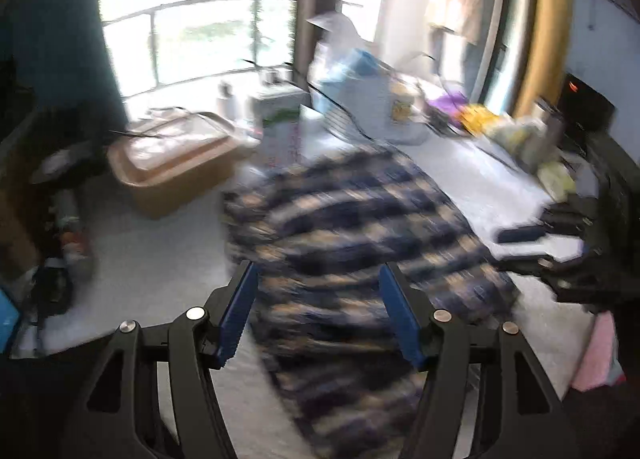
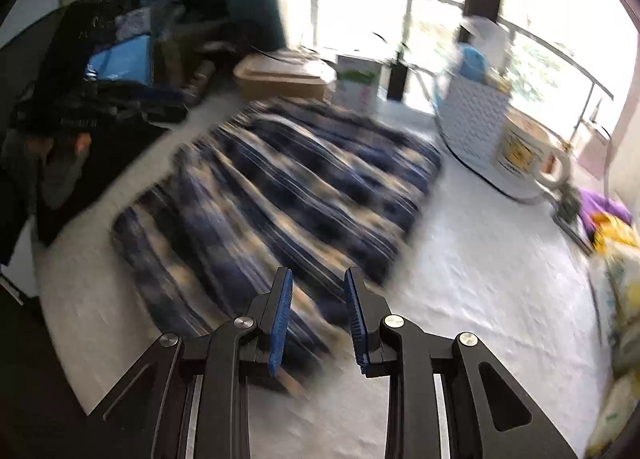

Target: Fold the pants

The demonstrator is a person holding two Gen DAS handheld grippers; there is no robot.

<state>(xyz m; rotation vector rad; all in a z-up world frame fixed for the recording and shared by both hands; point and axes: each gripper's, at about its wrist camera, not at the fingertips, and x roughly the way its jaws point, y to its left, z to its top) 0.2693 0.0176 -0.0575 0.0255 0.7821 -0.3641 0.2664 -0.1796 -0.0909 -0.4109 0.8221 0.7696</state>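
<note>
Left hand-held gripper [image 1: 316, 279] spread wide, right hand-held gripper [image 2: 318, 285] parted narrower — both empty above plaid pants [image 2: 280, 183] lying partly folded on white table [image 2: 480, 279]. Soft, light, limp cloth — likely best pinched at hem corners.

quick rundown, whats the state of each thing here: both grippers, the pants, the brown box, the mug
left gripper: open, empty, above the pants
right gripper: open with a narrower gap, empty, over the pants' near end
plaid pants: lying on the white table, bunched and wrinkled; how far folded is blurred
brown box: lid on, beyond the pants
mug: upright, right of the pants
</note>
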